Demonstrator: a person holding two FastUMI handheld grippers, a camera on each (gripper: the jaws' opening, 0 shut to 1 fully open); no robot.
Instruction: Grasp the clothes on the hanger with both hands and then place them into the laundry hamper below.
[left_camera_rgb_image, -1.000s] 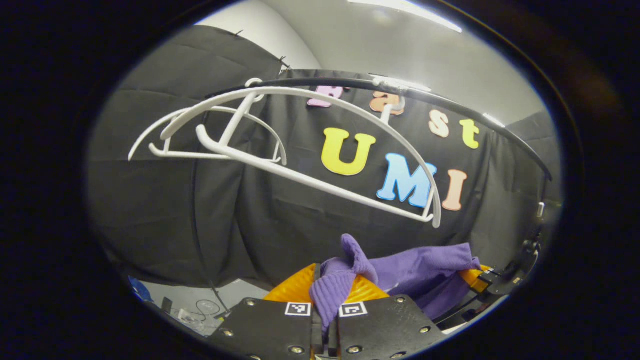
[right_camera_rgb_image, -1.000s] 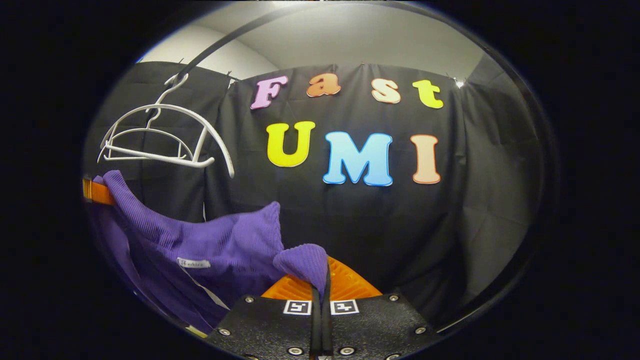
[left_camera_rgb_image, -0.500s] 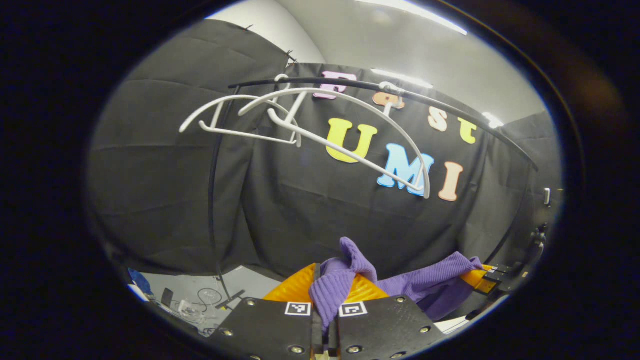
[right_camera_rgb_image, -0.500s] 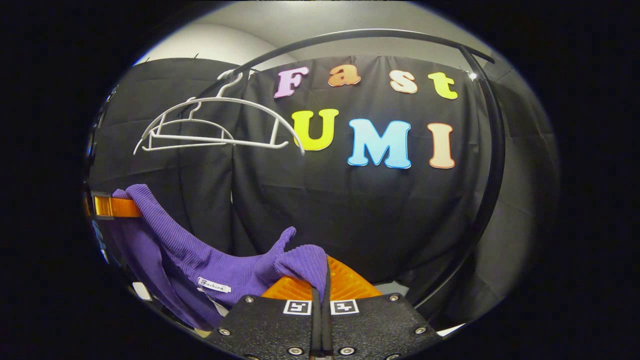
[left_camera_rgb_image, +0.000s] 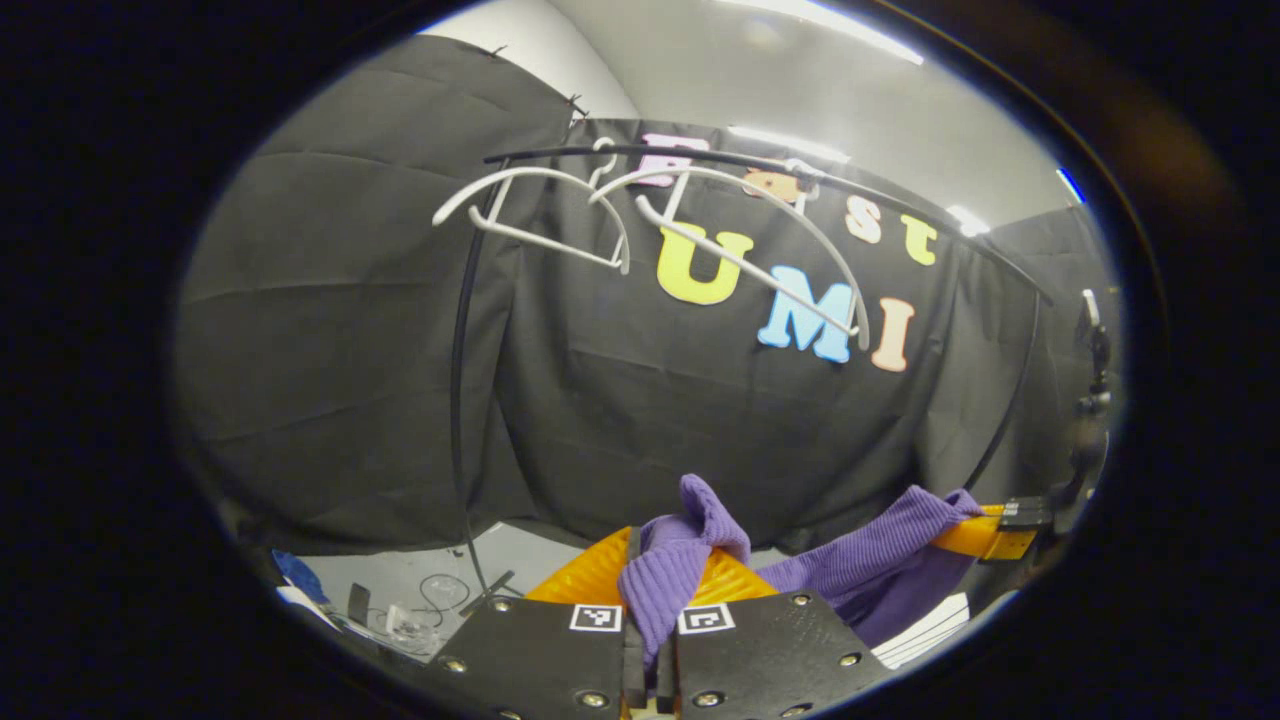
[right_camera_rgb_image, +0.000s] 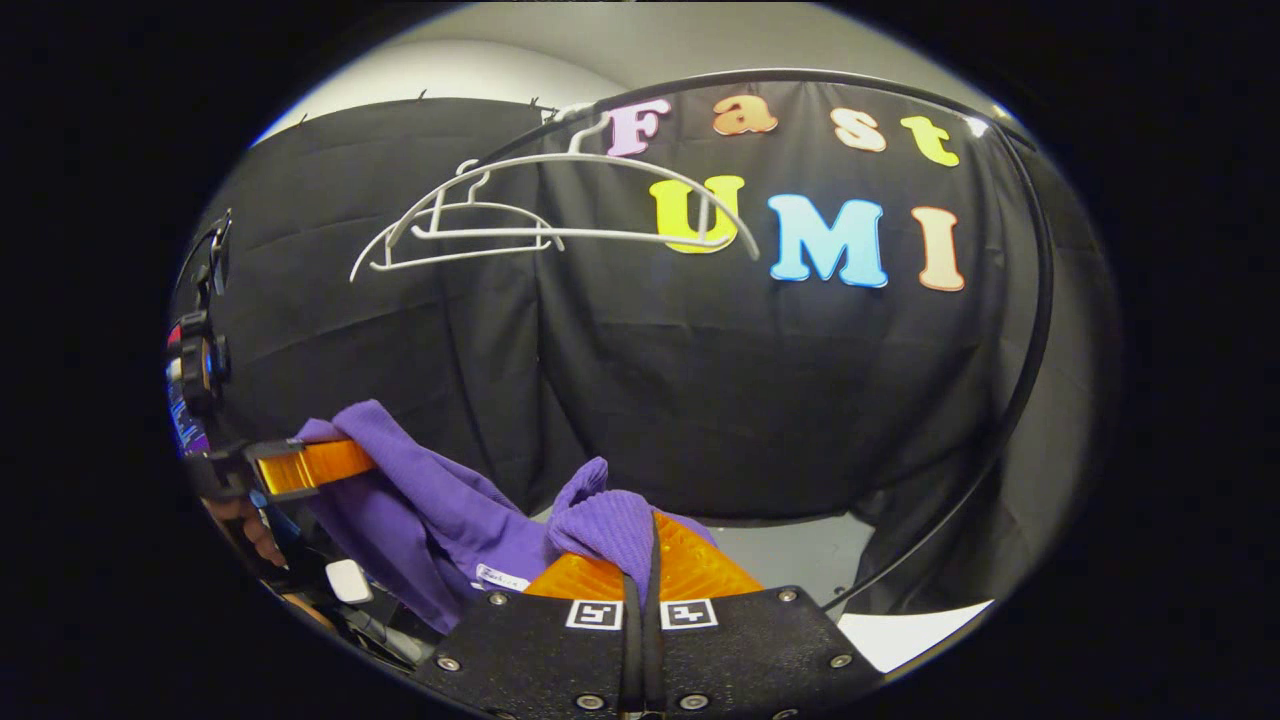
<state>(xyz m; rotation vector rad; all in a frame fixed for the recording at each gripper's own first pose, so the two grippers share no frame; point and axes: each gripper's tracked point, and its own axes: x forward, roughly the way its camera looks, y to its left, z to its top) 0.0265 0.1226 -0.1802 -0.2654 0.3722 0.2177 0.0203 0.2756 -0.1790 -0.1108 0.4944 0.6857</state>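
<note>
While pinched by left claw (left_camera_rgb_image: 650, 575), purple garment (right_camera_rgb_image: 440, 510), label visible.

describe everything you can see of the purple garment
The purple garment looks like a soft ribbed knit with a small white label sewn inside. It is off the white hangers, which hang bare on the black rail above. It is strung between the two grippers: the left gripper pinches one bunched edge, the right gripper the other, folds poking up past each pair of fingers. Between them the cloth sags and drapes downward.
</note>
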